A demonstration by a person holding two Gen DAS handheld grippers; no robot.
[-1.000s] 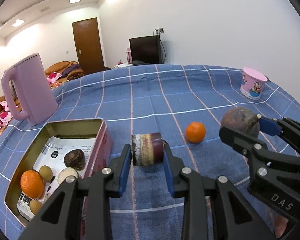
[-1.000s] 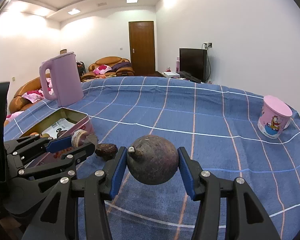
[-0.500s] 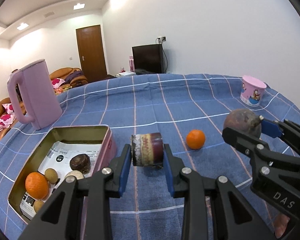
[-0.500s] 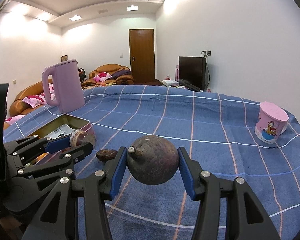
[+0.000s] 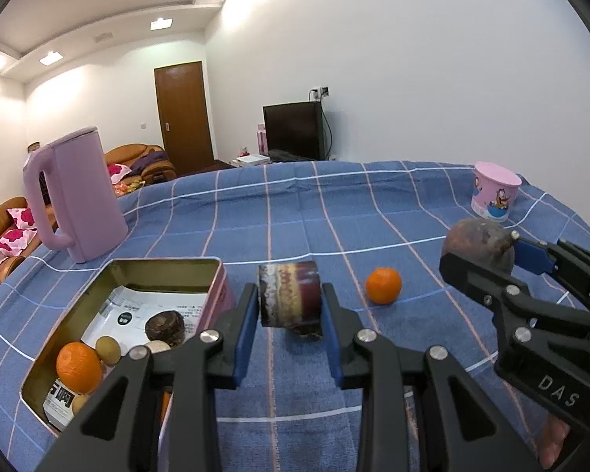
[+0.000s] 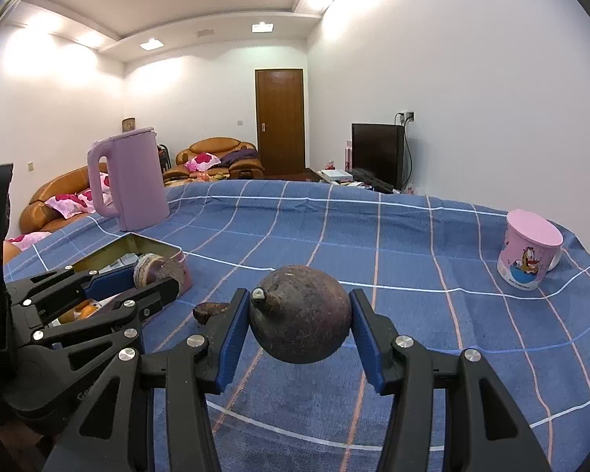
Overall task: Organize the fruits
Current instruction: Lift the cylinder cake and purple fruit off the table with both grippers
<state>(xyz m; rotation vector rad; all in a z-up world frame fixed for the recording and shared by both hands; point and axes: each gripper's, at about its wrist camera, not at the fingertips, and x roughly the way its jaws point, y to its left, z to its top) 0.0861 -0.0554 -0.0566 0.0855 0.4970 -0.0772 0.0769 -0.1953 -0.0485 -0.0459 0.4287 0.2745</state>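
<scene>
My left gripper (image 5: 289, 316) is shut on a purple cut fruit piece (image 5: 289, 299), held above the blue cloth just right of the open tin box (image 5: 165, 266). The tin holds an orange (image 5: 78, 367), a dark fruit (image 5: 165, 328) and small pale fruits. My right gripper (image 6: 299, 326) is shut on a round dark brown fruit (image 6: 299, 324), held above the cloth. That fruit also shows in the left wrist view (image 5: 478, 246). A loose orange (image 5: 383, 285) lies on the cloth between the grippers. A small dark fruit (image 6: 208, 312) lies under my left gripper.
A pink kettle (image 5: 74, 196) stands behind the tin at the left. A pink cartoon cup (image 5: 493, 190) stands at the far right near the table edge. The blue checked cloth (image 5: 295, 212) covers the table. A sofa, a door and a TV are beyond.
Both grippers have risen with their fruits; the table and tin sit lower in both views. The grips are unchanged.
</scene>
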